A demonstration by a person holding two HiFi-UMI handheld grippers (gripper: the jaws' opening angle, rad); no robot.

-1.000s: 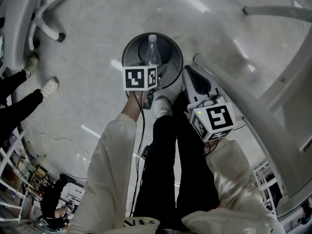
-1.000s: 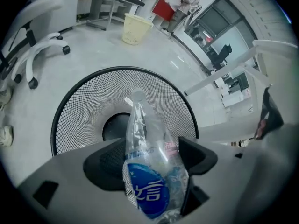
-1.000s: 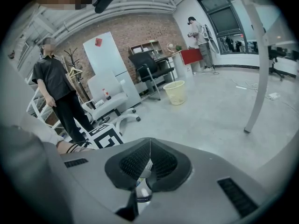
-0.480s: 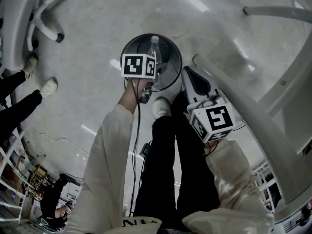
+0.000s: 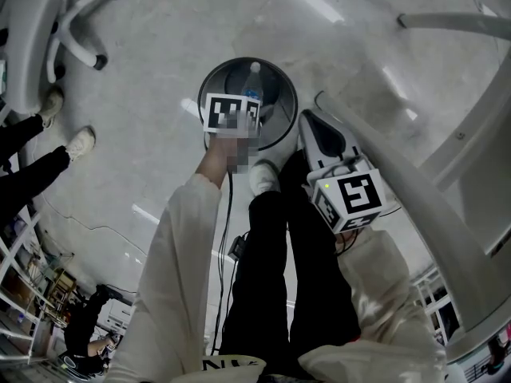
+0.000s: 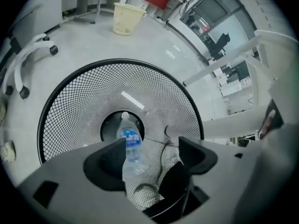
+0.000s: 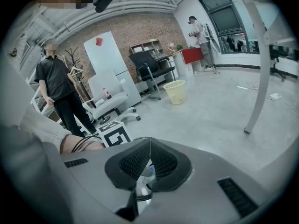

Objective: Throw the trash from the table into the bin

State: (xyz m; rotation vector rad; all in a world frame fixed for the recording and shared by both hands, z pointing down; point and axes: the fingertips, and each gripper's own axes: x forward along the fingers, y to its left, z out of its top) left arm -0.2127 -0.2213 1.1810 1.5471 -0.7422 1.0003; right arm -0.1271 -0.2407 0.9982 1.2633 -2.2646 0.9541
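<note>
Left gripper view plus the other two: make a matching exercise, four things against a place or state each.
Things:
1. bottle
2. left gripper
3. right gripper
4. basket

Place or state:
A. jaws shut, nothing between them
B. inside the black mesh bin
C. jaws apart, above the bin
D. pale yellow, far off on the floor

Pairs: 1-B, 2-C, 3-A, 4-D
</note>
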